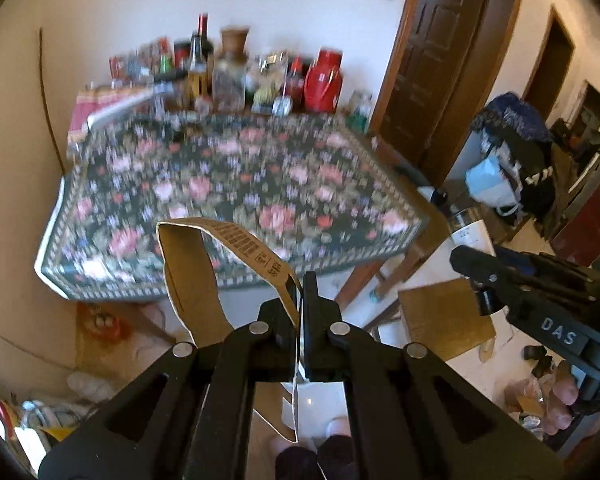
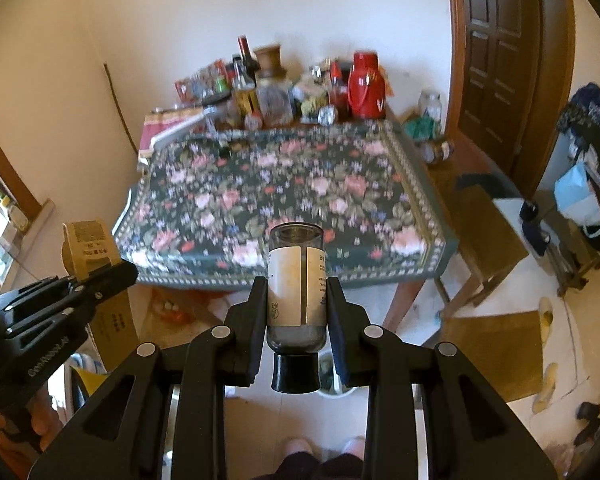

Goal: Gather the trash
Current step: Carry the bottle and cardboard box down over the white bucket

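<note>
Floral tabletop (image 2: 284, 200) ahead. Our left gripper (image 1: 300, 300) pinches a light, floppy cardboard strip (image 1: 188, 276); right gripper (image 2: 297, 300) clamps a slick glass bottle (image 2: 296, 280) mid-body.

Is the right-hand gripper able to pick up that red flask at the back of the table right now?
Probably not. The right gripper is shut on a small bottle, so its jaws are taken. The red flask stands far off across the floral table, among crowded bottles.

Table (image 2: 440, 248) under floral cloth (image 2: 284, 204); bottles, jars (image 2: 276, 100) crowd far edge.
</note>
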{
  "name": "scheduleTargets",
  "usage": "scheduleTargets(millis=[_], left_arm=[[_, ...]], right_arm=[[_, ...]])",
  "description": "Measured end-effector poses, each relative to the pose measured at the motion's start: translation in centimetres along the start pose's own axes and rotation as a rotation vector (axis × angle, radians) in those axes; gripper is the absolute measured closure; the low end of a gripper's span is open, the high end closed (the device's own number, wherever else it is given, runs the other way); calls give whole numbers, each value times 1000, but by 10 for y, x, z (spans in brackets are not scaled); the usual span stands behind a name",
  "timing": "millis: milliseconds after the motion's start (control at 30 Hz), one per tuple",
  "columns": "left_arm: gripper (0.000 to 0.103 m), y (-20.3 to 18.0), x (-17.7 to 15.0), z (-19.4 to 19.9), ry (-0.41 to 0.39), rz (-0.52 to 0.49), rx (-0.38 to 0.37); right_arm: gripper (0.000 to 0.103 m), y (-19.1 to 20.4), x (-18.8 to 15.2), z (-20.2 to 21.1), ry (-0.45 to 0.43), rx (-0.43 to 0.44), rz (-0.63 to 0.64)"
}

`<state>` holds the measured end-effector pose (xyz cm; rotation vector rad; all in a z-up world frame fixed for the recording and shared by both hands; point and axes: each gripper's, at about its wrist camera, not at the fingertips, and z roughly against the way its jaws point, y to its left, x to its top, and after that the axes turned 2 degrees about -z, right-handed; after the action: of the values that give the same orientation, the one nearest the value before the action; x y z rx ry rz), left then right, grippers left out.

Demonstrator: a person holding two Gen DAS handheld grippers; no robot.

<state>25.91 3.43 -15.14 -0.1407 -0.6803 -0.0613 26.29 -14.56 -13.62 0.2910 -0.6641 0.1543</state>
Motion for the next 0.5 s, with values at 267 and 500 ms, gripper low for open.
scheduleTargets(millis=[267,500], left_arm=[[102,-12,-40,-111,179,1,22],[102,-15,-109,-228,344,16,22]], right_arm=[[77,-40,-30,-76,133,36,-25],[77,-74,-74,-165,258,54,-54]])
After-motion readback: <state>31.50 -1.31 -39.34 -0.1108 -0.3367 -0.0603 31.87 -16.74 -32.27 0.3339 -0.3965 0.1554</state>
